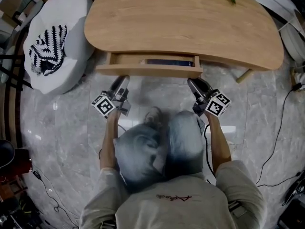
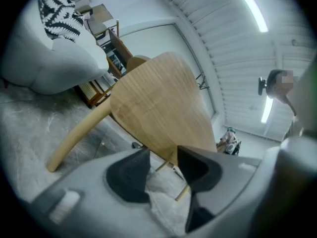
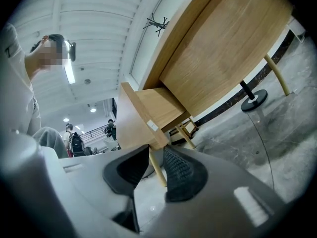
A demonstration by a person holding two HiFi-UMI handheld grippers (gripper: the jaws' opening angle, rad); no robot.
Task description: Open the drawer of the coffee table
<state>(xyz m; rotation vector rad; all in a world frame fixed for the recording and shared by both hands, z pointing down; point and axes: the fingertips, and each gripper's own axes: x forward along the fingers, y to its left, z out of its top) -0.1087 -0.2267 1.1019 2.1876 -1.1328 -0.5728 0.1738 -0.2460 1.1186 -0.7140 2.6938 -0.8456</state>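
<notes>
Grey marble floor [image 1: 57, 123] is carrying the wooden coffee table [image 1: 181, 23]. Its drawer [image 1: 150, 69] is standing partly pulled out of the table's near side, opening toward the person, with its long axis running left to right in the head view. The left gripper [image 1: 122, 81] and right gripper [image 1: 194, 84] are pointing at the drawer front, just beside it. Each is keeping its 2 jaws moderately apart and gripping nothing.

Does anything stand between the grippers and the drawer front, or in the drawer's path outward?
Nothing visible does. The left gripper and right gripper, both open, are right at the drawer front with no object between. Farther along its path toward the person, only the person's knees sit, behind the grippers.
</notes>
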